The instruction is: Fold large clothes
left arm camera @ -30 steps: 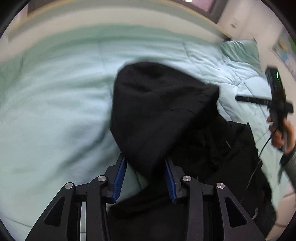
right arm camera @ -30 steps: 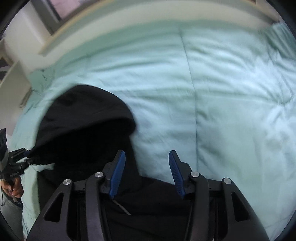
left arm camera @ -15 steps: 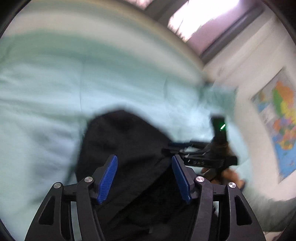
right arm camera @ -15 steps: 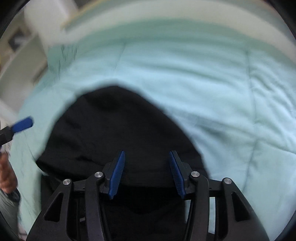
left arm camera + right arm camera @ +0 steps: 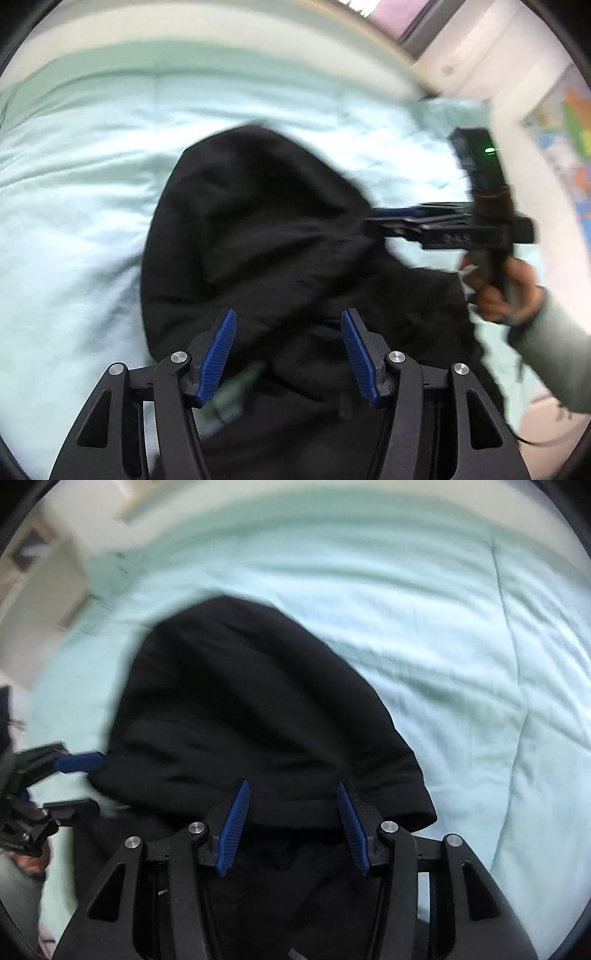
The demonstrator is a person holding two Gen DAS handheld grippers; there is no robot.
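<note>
A black hooded garment [image 5: 258, 236] lies on a pale green quilt, its rounded hood [image 5: 236, 686] spread flat toward the far side. My left gripper [image 5: 288, 350] is open, its blue pads over the hood's base and holding nothing. My right gripper [image 5: 291, 823] is open just above the hood's near edge. In the left wrist view the right gripper [image 5: 391, 218] reaches in from the right at the hood's right edge. In the right wrist view the left gripper [image 5: 70, 782] is at the hood's left edge.
The quilt [image 5: 443, 635] covers a wide bed around the garment. A pale headboard or wall edge [image 5: 221, 40] runs along the far side. A pillow [image 5: 443, 110] and a wall map [image 5: 569, 122] are at the right. Shelving [image 5: 40, 576] stands at far left.
The left gripper has let go of the hood and opened. The hood now lies spread flat on the quilt. Both grippers have moved in over its two sides.
</note>
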